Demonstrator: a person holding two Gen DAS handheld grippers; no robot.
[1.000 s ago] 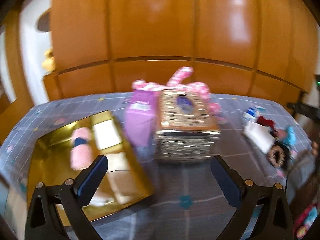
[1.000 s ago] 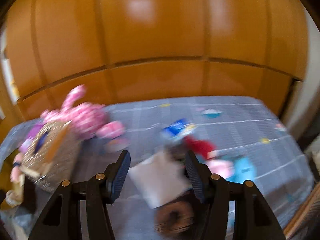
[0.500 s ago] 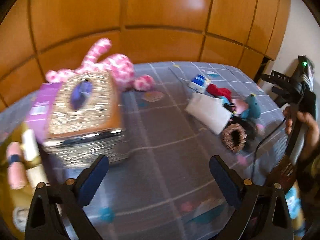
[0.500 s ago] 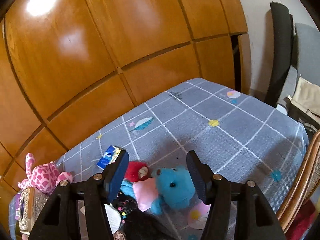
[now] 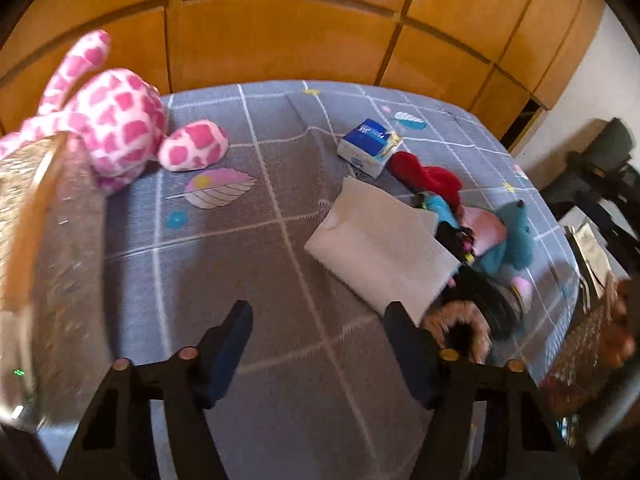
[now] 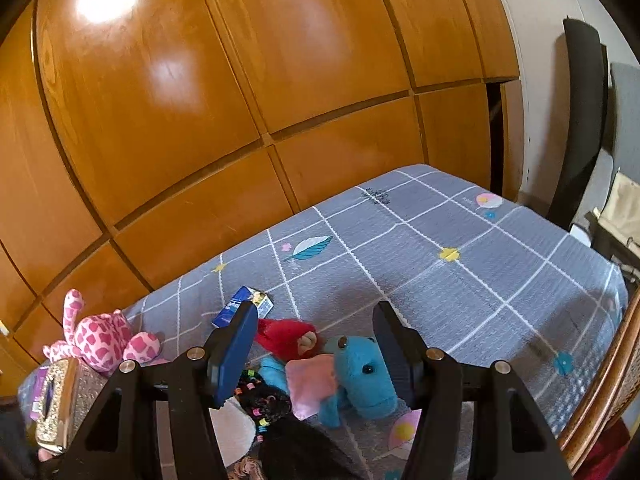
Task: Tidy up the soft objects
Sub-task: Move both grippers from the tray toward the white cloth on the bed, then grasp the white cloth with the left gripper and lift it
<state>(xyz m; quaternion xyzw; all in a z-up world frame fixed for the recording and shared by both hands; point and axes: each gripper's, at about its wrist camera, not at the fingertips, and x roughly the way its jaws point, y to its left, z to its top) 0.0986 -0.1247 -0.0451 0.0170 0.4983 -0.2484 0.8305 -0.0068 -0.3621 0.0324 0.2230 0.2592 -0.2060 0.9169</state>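
Note:
A blue elephant plush (image 6: 362,376) with pink ears lies in a heap with a red plush (image 6: 286,336), a black beaded hair piece (image 6: 264,400) and a white folded cloth (image 5: 380,246). My right gripper (image 6: 314,344) is open and hovers just above the blue elephant and red plush. My left gripper (image 5: 320,344) is open and empty over the grey cloth, beside the white cloth and a brown scrunchie (image 5: 456,330). A pink spotted plush (image 5: 116,120) lies at the far left.
A glittery box (image 5: 24,248) stands at the left edge, also in the right wrist view (image 6: 52,400). A blue tissue pack (image 5: 370,146) lies behind the heap. Wooden wall panels (image 6: 200,100) back the table. A dark chair (image 6: 580,120) stands at the right.
My left gripper swung right, away from the gold tray and box, toward the heap. My right gripper swung right and now sits lower over the blue elephant. Both stayed open.

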